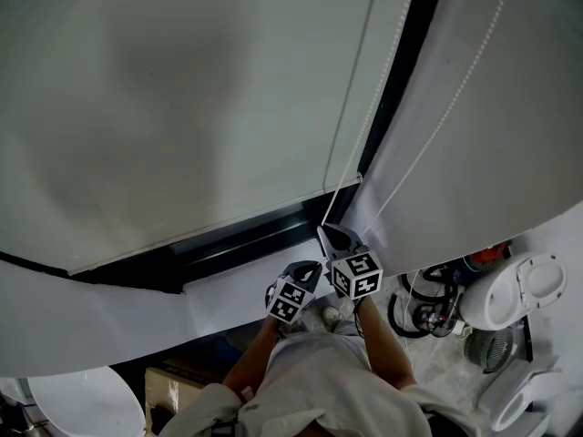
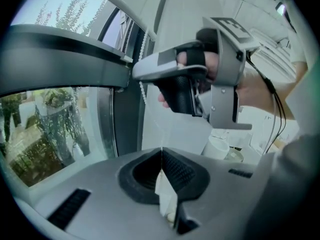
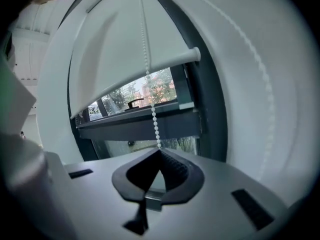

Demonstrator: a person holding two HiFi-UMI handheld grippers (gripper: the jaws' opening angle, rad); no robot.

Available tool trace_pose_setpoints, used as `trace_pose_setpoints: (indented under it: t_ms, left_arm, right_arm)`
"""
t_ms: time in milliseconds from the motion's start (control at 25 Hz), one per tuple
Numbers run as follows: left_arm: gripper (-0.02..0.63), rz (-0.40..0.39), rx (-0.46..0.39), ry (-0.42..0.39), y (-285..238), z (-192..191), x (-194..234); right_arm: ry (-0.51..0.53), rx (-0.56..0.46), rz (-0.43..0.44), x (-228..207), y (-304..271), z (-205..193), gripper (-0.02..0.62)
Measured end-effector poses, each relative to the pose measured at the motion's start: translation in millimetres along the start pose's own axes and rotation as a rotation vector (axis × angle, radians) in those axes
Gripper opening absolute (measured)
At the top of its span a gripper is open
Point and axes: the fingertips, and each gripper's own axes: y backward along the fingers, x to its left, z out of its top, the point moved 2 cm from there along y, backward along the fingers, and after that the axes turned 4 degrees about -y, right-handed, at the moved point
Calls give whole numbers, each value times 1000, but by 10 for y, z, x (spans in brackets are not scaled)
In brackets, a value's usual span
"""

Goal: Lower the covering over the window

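Note:
A white roller blind (image 1: 182, 107) covers most of the window; its bottom bar (image 1: 209, 235) hangs above the dark frame (image 1: 237, 248). A white bead chain (image 1: 364, 126) runs down beside the blind to my right gripper (image 1: 324, 232), which is shut on it. In the right gripper view the chain (image 3: 152, 114) enters the closed jaws of the right gripper (image 3: 160, 151), below the blind's bar (image 3: 150, 66). My left gripper (image 1: 316, 266) sits just below and left of it. In the left gripper view, the left gripper (image 2: 161, 150) is shut on a thin strand of chain (image 2: 143, 90) that hangs under the right gripper (image 2: 136, 73).
A white wall (image 1: 492, 135) stands right of the window. Below right lie white appliances (image 1: 510, 289) and coiled cables (image 1: 428, 303). A cardboard box (image 1: 168, 385) sits lower left. A white cup (image 2: 216, 146) stands behind the hands. A window handle (image 3: 134, 103) shows under the blind.

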Motion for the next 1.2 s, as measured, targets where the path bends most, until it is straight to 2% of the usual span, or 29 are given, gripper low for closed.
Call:
trace_pose_setpoints:
  t_ms: [200, 640, 960, 1200]
  left_arm:
    - [17, 2, 5, 4, -17, 9, -6]
    - [17, 5, -2, 11, 4, -2, -6]
    - [17, 25, -36, 13, 52, 66, 11]
    - [19, 65, -77, 28, 113, 122, 36]
  right_arm:
    - [-24, 52, -5, -106, -76, -245, -5]
    - [-19, 50, -5, -119, -163, -257, -3]
    - [112, 53, -47, -87, -126, -185, 5]
    - [180, 13, -43, -9, 11, -86, 74]
